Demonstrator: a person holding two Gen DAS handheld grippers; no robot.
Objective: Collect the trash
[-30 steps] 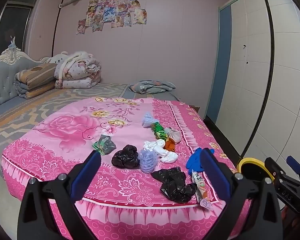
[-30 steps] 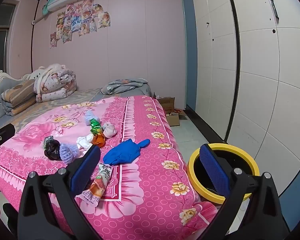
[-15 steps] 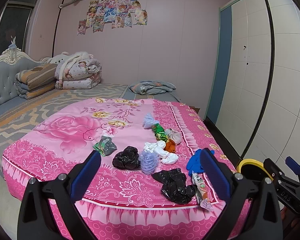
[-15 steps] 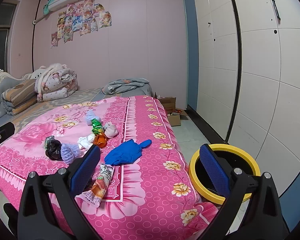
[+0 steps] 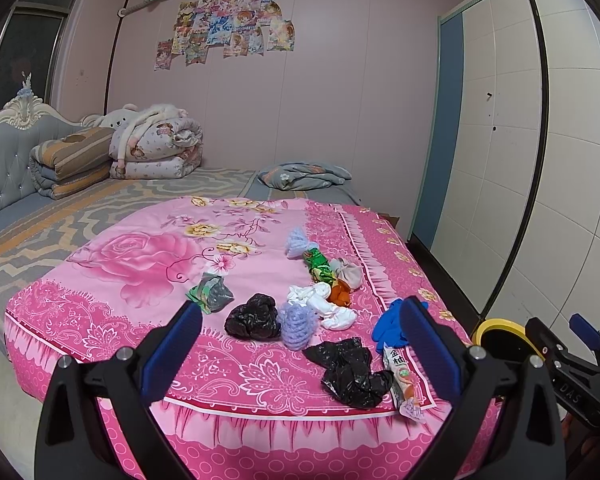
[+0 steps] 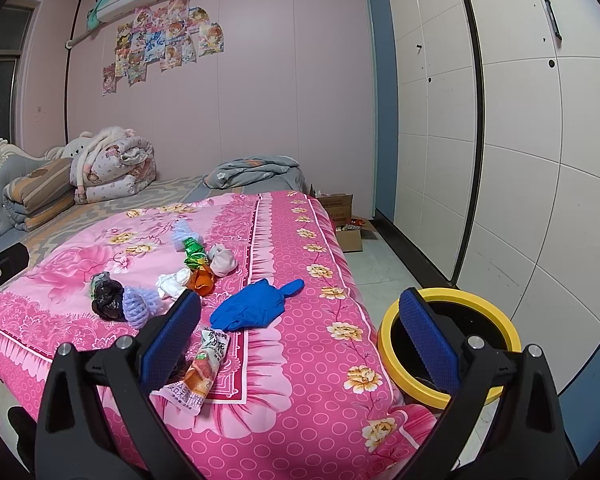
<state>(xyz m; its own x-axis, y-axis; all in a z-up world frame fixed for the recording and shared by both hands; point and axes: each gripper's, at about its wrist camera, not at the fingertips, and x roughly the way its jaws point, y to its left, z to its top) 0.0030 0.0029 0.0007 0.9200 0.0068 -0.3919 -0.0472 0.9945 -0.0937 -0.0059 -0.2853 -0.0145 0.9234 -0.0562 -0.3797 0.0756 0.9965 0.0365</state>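
**Both grippers empty above the littered bed**

The left gripper (image 5: 300, 344) has its jaws spread wide, empty; between them lie a black bag (image 5: 350, 372) and a snack wrapper (image 5: 400, 380). The right gripper (image 6: 300, 340), jaws equally wide and empty, frames a blue glove (image 6: 256, 306), the yellow-rimmed bin (image 6: 392, 356) behind its right jaw.

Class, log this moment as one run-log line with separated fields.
phase: approach | left tongs: open, empty | right tongs: open, empty | trash on pink bedspread: uncollected | nearest: snack wrapper | yellow bin: on floor
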